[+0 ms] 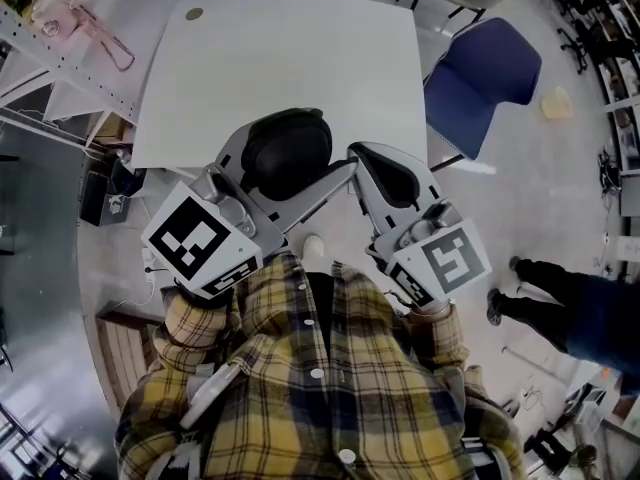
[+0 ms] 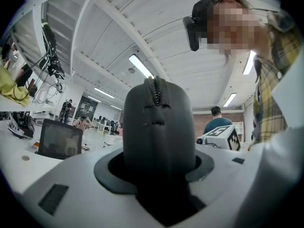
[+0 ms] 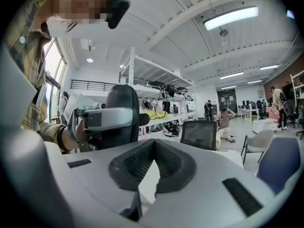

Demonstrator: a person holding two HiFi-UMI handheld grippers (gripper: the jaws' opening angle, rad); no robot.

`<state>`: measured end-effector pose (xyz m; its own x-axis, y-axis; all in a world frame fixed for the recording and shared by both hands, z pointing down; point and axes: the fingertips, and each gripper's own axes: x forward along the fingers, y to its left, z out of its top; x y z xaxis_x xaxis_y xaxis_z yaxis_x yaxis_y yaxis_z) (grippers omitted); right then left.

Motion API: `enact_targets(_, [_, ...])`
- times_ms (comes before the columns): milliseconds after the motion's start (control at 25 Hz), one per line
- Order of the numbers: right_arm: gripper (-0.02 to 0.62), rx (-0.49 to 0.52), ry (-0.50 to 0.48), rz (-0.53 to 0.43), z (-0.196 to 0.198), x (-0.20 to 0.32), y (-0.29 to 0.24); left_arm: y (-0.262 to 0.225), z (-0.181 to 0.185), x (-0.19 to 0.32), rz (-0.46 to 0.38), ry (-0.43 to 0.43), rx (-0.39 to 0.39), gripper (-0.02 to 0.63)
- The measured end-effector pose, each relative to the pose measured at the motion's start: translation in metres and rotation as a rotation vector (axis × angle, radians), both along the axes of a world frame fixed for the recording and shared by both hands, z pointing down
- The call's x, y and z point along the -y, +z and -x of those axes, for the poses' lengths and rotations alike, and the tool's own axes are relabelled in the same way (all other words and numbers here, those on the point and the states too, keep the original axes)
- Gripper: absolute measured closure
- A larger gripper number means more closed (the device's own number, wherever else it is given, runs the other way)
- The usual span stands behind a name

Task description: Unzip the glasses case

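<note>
Glasses case [image 2: 159, 127], dark grey and rounded, stands clamped between the jaws of the left gripper [image 1: 280, 173], whose dark pads press on its two flanks. In the left gripper view the case rises upright out of the gripper with one narrow end towards the camera, and the zip [image 2: 154, 87] runs as a toothed line over the top of that end and down its middle; the seam looks closed along the stretch that shows. From the head view the case is held in the air in front of the person's yellow plaid shirt [image 1: 320, 388], over the near edge of the white bench [image 1: 300, 58] and not resting on it. The right gripper [image 3: 154, 144] is narrow: its ribbed pads meet at the tips and spread into a thin wedge towards the camera, with nothing between them but a sliver of the bench beyond. It sits just beside the left gripper, on the person's right, its tips close to the left gripper's nearer jaw and apart from the case, which shows at the left of the right gripper view. Both grippers tilt upward, so their views take in ceiling beams and strip lights. A blue chair [image 1: 485, 68] stands past the bench's right corner, and another person [image 1: 570, 308] stands on the floor at the far right.
</note>
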<state>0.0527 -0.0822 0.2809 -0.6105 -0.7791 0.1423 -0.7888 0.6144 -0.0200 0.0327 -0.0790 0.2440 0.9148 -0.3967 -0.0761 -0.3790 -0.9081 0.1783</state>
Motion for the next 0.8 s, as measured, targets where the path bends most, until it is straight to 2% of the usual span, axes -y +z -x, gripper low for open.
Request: enact_targets(800, [0.597, 0.007, 0.033, -0.011, -0.0086, 0.0085, -0.0095, 0.0012, -0.0026, 0.0020, 0.009, 0.018, 0.003, 0.360])
